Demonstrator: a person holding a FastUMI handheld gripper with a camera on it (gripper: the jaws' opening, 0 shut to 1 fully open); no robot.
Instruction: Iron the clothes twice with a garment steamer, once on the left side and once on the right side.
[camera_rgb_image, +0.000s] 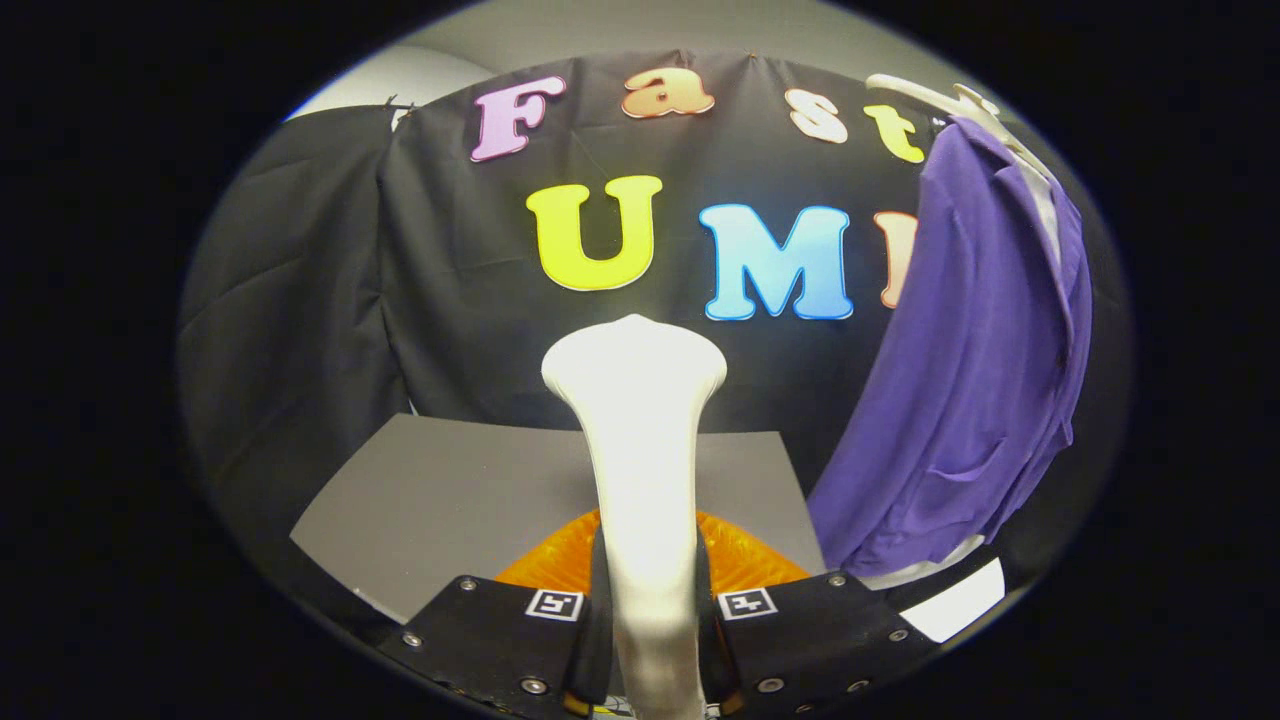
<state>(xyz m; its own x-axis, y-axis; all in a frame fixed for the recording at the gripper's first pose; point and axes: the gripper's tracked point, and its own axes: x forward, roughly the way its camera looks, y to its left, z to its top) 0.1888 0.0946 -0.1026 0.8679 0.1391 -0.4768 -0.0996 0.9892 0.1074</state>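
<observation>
A white garment steamer stands upright between my fingers, its handle squeezed from both sides by my gripper and its wide head rising well above them. An orange base part of the steamer shows behind the handle, just above the fingers. A purple garment hangs on a white hanger to the right, beyond the fingers and apart from the steamer head. A white layer peeks out at the garment's collar and hem.
A grey tabletop lies ahead, beneath the steamer, with its left corner and front edge in view. The booth's black cloth wall closes off the back and left. A white surface shows under the garment's hem.
</observation>
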